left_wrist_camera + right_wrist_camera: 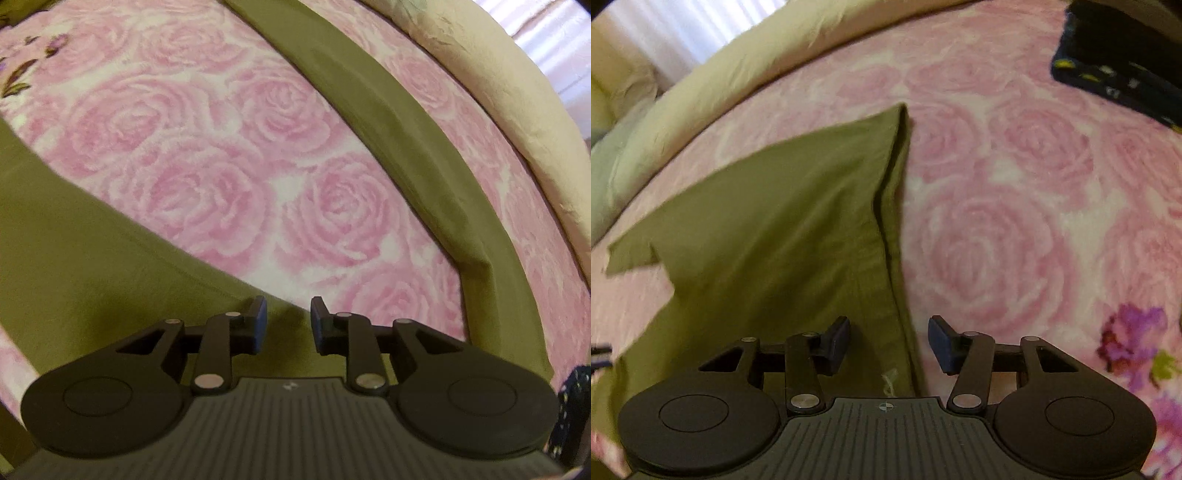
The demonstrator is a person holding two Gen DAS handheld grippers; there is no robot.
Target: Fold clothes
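Lying spread on the rose blanket (1015, 192): an olive garment (783, 221), one panel filling the left half of the right wrist view, a long strip (388, 122) running from top centre to lower right of the left wrist view. Left gripper (288, 325) parted, holding nothing, low over the hem at bottom centre. Right gripper (888, 343) parted wider, empty, astride the doubled edge at bottom centre. Risks, as judgement: pinching blanket pile along with cloth; catching one layer only of the doubled edge, so the fold skews; dragging the strip crooked if lifted unevenly. Dark patterned object (1123, 74) at upper right could snag a wide swing.
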